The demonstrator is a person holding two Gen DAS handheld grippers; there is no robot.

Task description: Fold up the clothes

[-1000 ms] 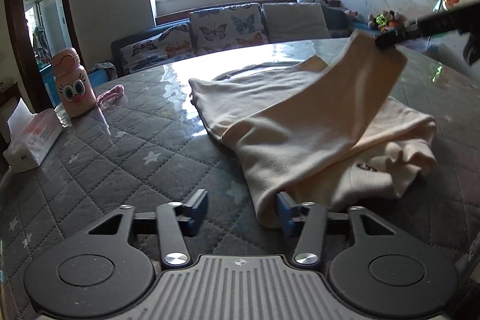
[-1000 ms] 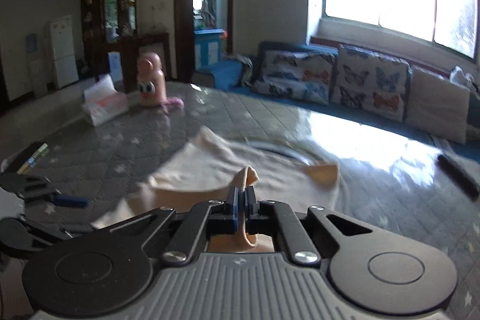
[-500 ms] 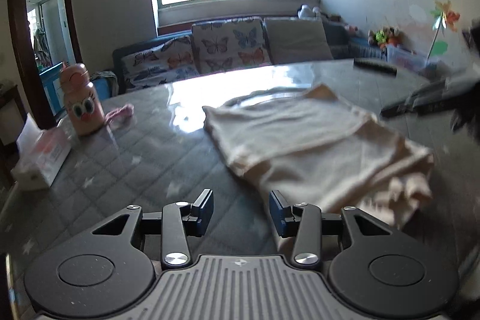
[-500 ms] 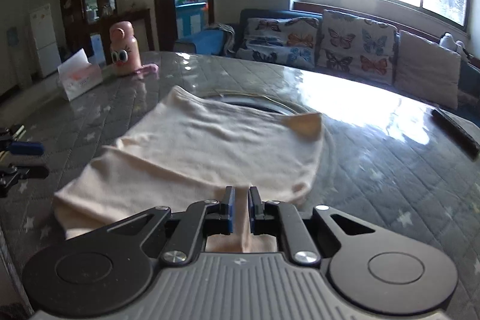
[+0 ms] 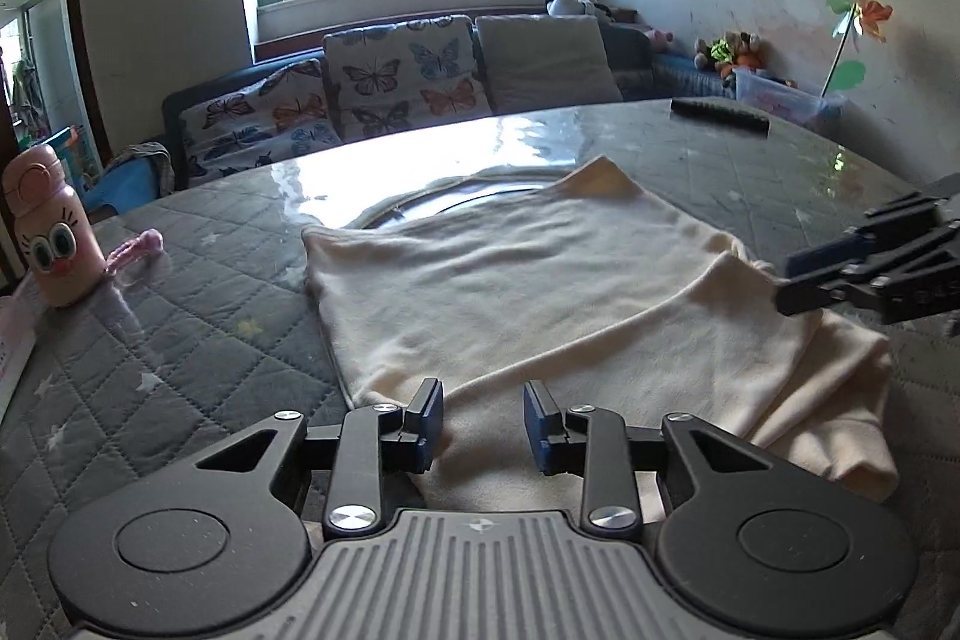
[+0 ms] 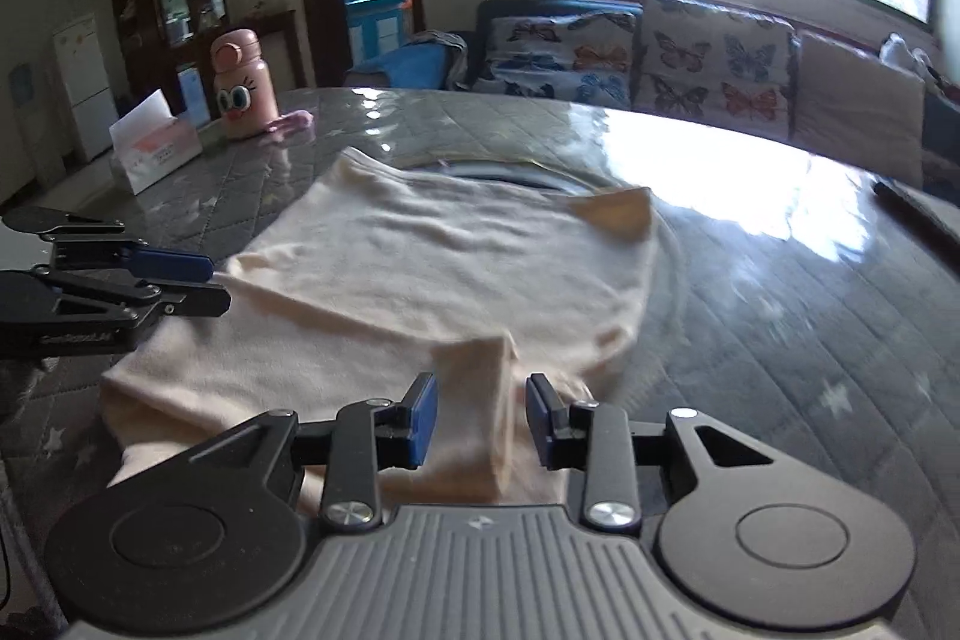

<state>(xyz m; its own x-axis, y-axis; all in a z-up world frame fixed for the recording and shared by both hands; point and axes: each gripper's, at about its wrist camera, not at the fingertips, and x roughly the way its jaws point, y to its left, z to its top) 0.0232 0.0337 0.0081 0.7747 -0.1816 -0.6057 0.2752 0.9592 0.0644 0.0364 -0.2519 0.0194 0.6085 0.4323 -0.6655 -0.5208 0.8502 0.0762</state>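
A cream garment (image 5: 540, 292) lies folded over itself on the grey quilted table (image 5: 180, 352). My left gripper (image 5: 483, 418) hovers over its near edge with the jaws closing. Cloth lies below the gap, and the pads do not press on it. The right wrist view shows the same garment (image 6: 432, 268), with a raised fold standing between the pads of my right gripper (image 6: 480, 415). Those jaws are opening and stand clear of the fold. Each gripper also shows in the other's view: the right gripper (image 5: 792, 283) at the garment's right edge, the left gripper (image 6: 198, 280) at its left edge.
A pink cartoon bottle (image 5: 45, 232) and a tissue box (image 6: 153, 148) stand near the table's left side. A dark remote (image 5: 720, 115) lies at the far right. A sofa with butterfly cushions (image 5: 396, 82) runs behind the table under the window.
The right gripper came down with the raised flap, laid it over the garment and opened its jaws. The left gripper moved in over the cloth's near edge and its jaws narrowed.
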